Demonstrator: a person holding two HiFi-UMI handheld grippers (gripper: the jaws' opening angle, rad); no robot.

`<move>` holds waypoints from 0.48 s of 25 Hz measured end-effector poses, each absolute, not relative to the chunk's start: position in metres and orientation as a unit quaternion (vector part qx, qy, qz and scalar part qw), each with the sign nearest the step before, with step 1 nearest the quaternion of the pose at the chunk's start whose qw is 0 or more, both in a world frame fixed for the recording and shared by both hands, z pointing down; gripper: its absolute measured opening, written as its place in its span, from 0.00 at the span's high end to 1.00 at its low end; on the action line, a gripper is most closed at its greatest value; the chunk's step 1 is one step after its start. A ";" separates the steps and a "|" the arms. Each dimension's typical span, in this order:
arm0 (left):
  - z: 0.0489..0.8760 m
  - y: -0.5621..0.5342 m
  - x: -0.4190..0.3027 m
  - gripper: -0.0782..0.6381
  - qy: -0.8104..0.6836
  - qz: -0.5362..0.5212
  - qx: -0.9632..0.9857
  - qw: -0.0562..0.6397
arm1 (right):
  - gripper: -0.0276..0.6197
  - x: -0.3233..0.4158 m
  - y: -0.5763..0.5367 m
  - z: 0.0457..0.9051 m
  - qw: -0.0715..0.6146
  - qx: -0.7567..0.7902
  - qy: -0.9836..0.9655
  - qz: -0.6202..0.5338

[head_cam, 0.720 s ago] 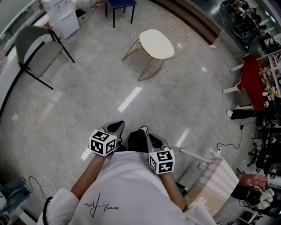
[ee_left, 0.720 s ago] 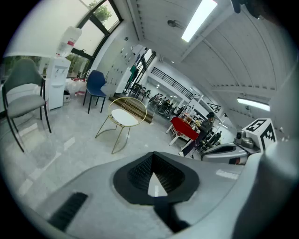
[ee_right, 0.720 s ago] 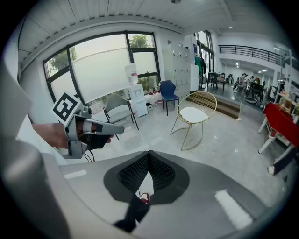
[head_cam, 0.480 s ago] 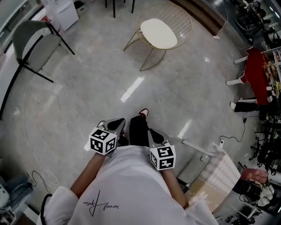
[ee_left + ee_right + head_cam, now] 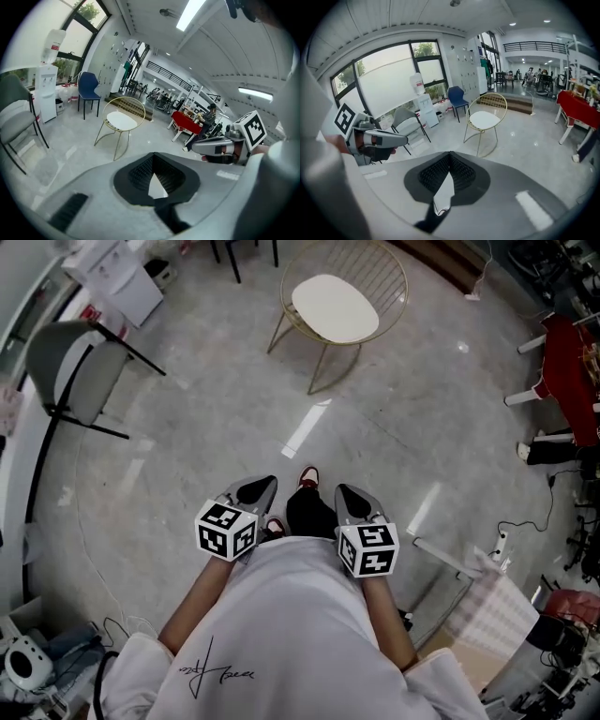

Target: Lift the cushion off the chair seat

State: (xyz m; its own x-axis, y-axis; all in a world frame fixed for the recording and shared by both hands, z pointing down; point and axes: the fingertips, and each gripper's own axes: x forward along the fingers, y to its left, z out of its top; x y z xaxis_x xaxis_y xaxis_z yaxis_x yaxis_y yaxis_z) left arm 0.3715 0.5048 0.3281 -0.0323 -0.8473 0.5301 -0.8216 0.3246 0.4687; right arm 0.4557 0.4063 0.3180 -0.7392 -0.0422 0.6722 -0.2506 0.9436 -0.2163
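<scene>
There's the cushion (image 5: 335, 307): cream-white, rounded at the corners, lying flat on the chair (image 5: 382, 268) seat and covering most of it. The chair stands upright on thin gold legs. Its gold wire back curves round behind the cushion like a basket. The cushion sits level, its edges tucked inside the chair's round rim.

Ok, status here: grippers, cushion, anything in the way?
Left gripper and right gripper both shut, empty, held near the waist. Cushion lying on the gold wire chair seat, not yet reached. Bare floor between, nothing in the way.
</scene>
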 end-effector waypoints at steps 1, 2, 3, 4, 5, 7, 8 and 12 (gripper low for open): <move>0.325 0.493 0.362 0.89 -0.719 -0.012 0.583 0.378 | 0.95 0.446 0.394 0.315 0.345 0.080 -0.923 0.150; 0.322 0.481 0.353 0.89 -0.721 -0.007 0.584 0.374 | 0.95 0.436 0.383 0.311 0.338 0.080 -0.926 0.151; 0.319 0.469 0.345 0.89 -0.722 -0.005 0.585 0.370 | 0.95 0.426 0.373 0.307 0.332 0.078 -0.928 0.149; 0.315 0.458 0.337 0.89 -0.723 -0.005 0.585 0.366 | 0.95 0.418 0.364 0.304 0.328 0.076 -0.930 0.147; 0.311 0.447 0.330 0.89 -0.725 -0.007 0.586 0.363 | 0.95 0.410 0.354 0.301 0.324 0.075 -0.932 0.145; 0.304 0.425 0.320 0.89 -0.728 -0.012 0.585 0.359 | 0.95 0.399 0.335 0.298 0.319 0.071 -0.934 0.147; 0.300 0.415 0.316 0.89 -0.730 -0.013 0.583 0.357 | 0.95 0.394 0.326 0.297 0.317 0.068 -0.934 0.150; 0.293 0.384 0.301 0.89 -0.741 -0.017 0.573 0.350 | 0.95 0.379 0.298 0.298 0.308 0.066 -0.936 0.159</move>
